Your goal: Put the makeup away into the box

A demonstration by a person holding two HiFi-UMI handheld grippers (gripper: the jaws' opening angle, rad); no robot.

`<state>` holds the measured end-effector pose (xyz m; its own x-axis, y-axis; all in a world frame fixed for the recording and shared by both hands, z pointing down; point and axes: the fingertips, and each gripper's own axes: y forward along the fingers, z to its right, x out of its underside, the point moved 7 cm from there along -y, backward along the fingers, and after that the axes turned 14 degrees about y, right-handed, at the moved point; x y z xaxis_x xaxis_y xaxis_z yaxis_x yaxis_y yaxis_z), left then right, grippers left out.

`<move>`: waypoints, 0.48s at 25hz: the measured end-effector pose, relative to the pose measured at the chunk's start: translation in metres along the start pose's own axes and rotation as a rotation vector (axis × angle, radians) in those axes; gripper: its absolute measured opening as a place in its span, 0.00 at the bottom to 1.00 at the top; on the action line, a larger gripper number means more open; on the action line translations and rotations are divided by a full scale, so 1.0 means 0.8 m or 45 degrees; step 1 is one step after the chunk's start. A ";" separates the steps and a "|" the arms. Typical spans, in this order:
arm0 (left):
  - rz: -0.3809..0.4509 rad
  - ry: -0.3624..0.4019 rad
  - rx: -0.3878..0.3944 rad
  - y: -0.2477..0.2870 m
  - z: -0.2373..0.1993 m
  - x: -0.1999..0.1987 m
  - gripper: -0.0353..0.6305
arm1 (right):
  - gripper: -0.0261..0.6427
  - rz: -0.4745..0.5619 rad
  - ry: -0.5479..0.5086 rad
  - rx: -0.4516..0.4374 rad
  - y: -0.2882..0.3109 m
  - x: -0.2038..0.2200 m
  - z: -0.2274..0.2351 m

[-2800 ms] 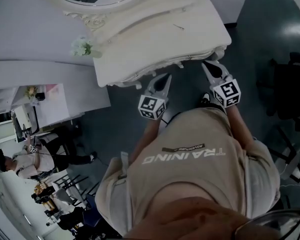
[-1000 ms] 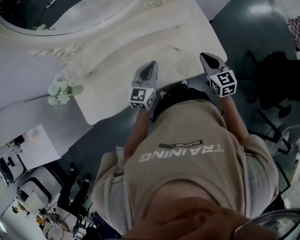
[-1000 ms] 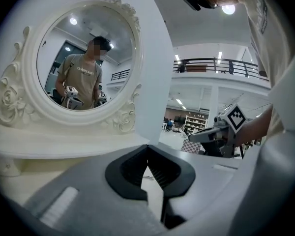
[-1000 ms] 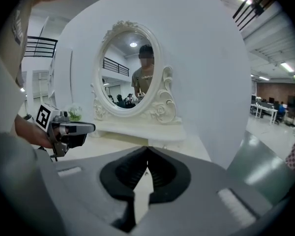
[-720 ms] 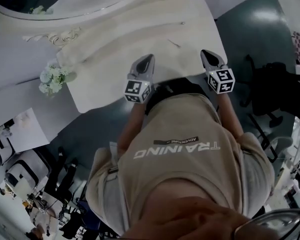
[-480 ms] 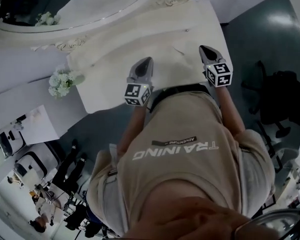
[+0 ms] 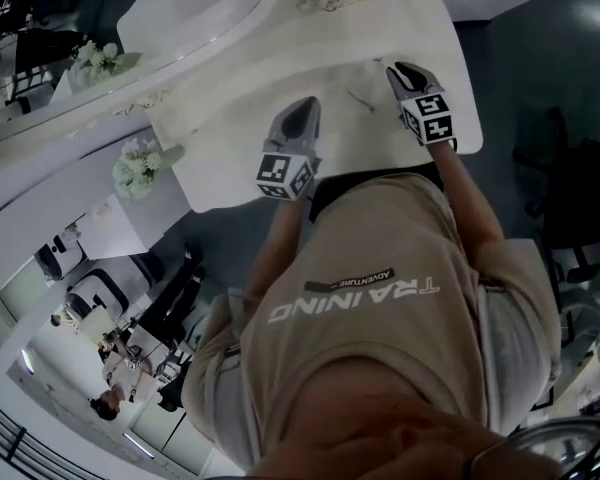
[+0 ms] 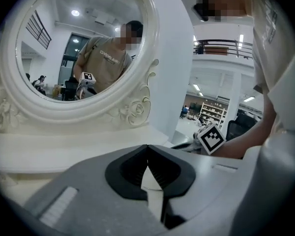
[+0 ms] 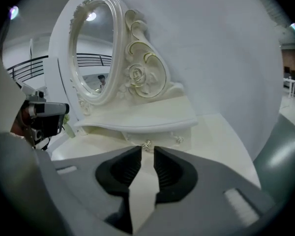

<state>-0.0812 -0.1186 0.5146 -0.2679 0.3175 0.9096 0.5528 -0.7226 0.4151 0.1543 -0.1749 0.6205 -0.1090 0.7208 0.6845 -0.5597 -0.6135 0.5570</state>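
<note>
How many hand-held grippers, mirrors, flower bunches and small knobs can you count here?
Hand-held grippers: 2, the left hand-held gripper shut, the right hand-held gripper with jaws that have just been opening, nothing between them
Mirror: 1
Flower bunch: 1
Small knobs: 2
Total: 6

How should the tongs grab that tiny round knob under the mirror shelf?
I'd pinch the knob by its left and right sides, coming straight from the front: it sticks out toward you from the drawer front. The right tongs have just been opening, with nothing between them, and point at it.
</note>
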 end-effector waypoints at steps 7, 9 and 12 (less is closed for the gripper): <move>-0.040 -0.157 -0.064 0.007 -0.004 0.022 0.06 | 0.22 -0.052 0.083 -0.036 0.039 0.001 0.004; -0.045 -0.163 -0.072 0.005 -0.011 0.026 0.06 | 0.25 -0.057 0.104 -0.032 0.050 0.000 0.003; -0.039 -0.177 -0.074 -0.004 -0.019 0.033 0.06 | 0.25 -0.067 0.130 -0.012 0.060 0.004 -0.003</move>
<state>-0.1018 -0.1171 0.5368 -0.1700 0.4189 0.8920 0.4985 -0.7442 0.4446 0.1250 -0.2012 0.6483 -0.1621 0.7811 0.6030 -0.5745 -0.5716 0.5859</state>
